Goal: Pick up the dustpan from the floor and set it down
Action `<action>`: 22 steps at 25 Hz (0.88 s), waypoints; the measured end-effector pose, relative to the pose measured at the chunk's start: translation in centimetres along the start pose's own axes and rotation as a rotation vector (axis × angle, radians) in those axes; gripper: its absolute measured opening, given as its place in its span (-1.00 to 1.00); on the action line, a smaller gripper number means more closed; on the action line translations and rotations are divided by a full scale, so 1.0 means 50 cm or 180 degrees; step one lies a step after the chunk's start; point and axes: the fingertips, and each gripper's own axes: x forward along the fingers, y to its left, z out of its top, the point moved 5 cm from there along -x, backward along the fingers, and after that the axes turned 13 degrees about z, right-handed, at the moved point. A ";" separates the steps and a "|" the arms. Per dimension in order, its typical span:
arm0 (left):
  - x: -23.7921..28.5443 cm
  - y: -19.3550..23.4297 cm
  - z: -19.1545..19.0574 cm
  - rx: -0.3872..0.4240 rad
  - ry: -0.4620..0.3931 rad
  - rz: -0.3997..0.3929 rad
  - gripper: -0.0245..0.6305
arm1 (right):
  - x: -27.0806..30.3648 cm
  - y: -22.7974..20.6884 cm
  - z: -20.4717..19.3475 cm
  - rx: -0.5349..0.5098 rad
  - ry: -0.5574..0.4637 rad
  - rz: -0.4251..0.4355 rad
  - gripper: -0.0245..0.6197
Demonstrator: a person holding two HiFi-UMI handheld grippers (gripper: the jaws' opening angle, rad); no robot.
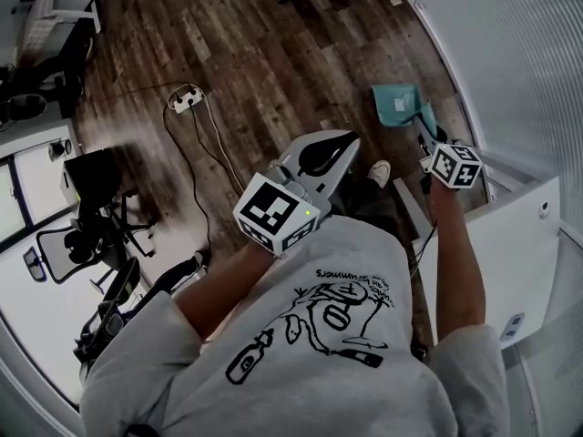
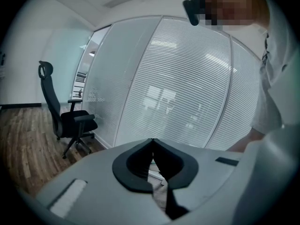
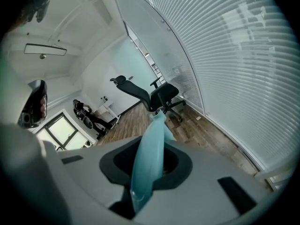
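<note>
The teal dustpan (image 1: 396, 106) hangs above the wooden floor (image 1: 255, 53), close to the blind-covered glass wall. My right gripper (image 1: 426, 148) is shut on its handle. In the right gripper view the teal handle (image 3: 149, 163) runs between the dark pads (image 3: 180, 165) of the right gripper (image 3: 154, 142) and points out toward the room. My left gripper (image 1: 349, 139) is held in front of the person's chest, apart from the dustpan. In the left gripper view the left gripper (image 2: 152, 140) is shut, its tips meeting with nothing between them.
A white power strip (image 1: 185, 98) with a cable lies on the floor to the left. Black office chairs (image 1: 91, 235) stand at the far left, another chair (image 2: 70, 118) by the glass wall. A white cabinet (image 1: 524, 244) is at the right. The person's shoe (image 1: 378, 173) shows below the dustpan.
</note>
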 end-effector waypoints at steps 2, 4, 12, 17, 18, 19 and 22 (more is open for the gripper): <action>0.001 0.000 -0.002 -0.0002 0.0016 0.0004 -0.92 | 0.007 -0.011 -0.003 0.0014 0.0000 -0.0007 -0.79; 0.003 -0.003 -0.004 -0.0002 0.0034 0.0005 -0.92 | 0.011 -0.023 -0.007 0.0024 0.0007 -0.0018 -0.79; 0.009 -0.003 -0.011 -0.0005 0.0085 0.0009 -0.92 | 0.032 -0.067 -0.020 0.0077 -0.0009 -0.0057 -0.79; 0.019 -0.007 -0.013 -0.0010 0.0101 -0.0013 -0.92 | 0.047 -0.094 -0.025 0.0140 -0.0030 -0.0099 -0.79; 0.021 -0.009 -0.013 -0.0009 0.0101 -0.0019 -0.92 | 0.050 -0.099 -0.026 0.0157 -0.0034 -0.0109 -0.79; 0.024 -0.010 -0.013 -0.0009 0.0099 -0.0024 -0.92 | 0.052 -0.104 -0.027 0.0172 -0.0037 -0.0116 -0.79; 0.025 -0.009 -0.011 -0.0021 0.0096 -0.0021 -0.92 | 0.061 -0.114 -0.028 0.0199 -0.0034 -0.0132 -0.79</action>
